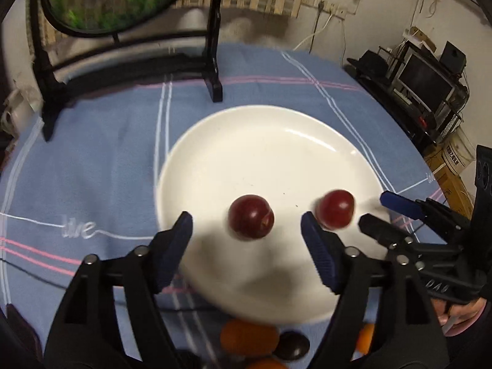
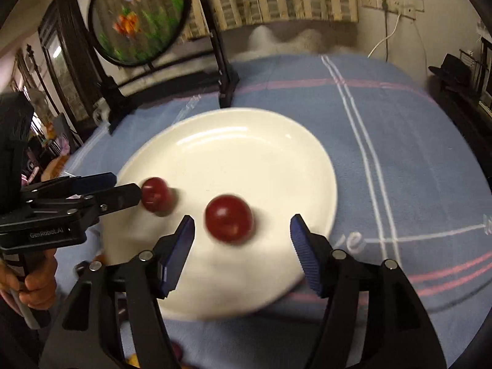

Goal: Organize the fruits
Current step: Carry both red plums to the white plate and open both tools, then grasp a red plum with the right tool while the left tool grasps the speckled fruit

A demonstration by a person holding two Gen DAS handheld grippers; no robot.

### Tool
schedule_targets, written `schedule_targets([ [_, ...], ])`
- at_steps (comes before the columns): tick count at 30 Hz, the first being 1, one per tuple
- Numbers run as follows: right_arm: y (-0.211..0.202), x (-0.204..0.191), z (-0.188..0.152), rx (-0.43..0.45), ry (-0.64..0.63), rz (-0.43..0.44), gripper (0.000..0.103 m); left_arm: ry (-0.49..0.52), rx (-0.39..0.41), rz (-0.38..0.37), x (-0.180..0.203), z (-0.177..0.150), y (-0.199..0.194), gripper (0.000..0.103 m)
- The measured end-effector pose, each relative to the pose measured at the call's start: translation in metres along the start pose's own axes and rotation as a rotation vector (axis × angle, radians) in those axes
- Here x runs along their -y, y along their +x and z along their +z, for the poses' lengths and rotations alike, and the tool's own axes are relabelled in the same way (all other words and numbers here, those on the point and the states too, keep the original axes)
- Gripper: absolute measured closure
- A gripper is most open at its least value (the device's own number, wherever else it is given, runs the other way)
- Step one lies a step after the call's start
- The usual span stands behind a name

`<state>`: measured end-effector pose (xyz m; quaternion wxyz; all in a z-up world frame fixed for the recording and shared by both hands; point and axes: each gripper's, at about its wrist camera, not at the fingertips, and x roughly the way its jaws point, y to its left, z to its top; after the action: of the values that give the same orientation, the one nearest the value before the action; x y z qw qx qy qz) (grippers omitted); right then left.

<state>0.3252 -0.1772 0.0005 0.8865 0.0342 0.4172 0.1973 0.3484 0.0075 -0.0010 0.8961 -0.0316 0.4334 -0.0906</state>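
Home; tablecloth (image 1: 92, 141), goldfish screen (image 2: 138, 18), television (image 1: 427, 83).

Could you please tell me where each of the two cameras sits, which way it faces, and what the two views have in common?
Left wrist: sits on the left gripper, looking forward and down between its open fingers at the white plate; the right gripper enters from the right.
Right wrist: sits on the right gripper, looking down at the same plate from the other side; the left gripper and the hand holding it show at left.
Shared: the plate, two red fruits, the blue tablecloth and the round fish picture.
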Motion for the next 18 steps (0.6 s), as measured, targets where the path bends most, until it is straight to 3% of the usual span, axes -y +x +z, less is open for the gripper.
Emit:
schedule_targets([
  [3,-0.036,-0.010,-0.021,0.020,-0.010,0.036,0.038,0.017,0.065,0.037,0.000,-0.024,-0.039,0.009],
  [7,-0.075,-0.025,-0.063,0.021,-0.078,0.081,0.038,0.026,0.113,0.070,-0.004,-0.071,-0.083,0.007],
  [11,-0.109,-0.042,-0.118,0.019,-0.130,0.053,0.038,0.013,0.148,0.059,-0.009,-0.132,-0.119,0.007],
  [14,-0.122,-0.056,-0.146,0.025,-0.145,0.060,0.038,-0.027,0.160,0.058,-0.012,-0.166,-0.127,0.007],
  [18,-0.118,-0.071,-0.171,-0.022,-0.143,0.088,0.039,-0.077,0.115,-0.010,-0.016,-0.196,-0.126,0.007],
])
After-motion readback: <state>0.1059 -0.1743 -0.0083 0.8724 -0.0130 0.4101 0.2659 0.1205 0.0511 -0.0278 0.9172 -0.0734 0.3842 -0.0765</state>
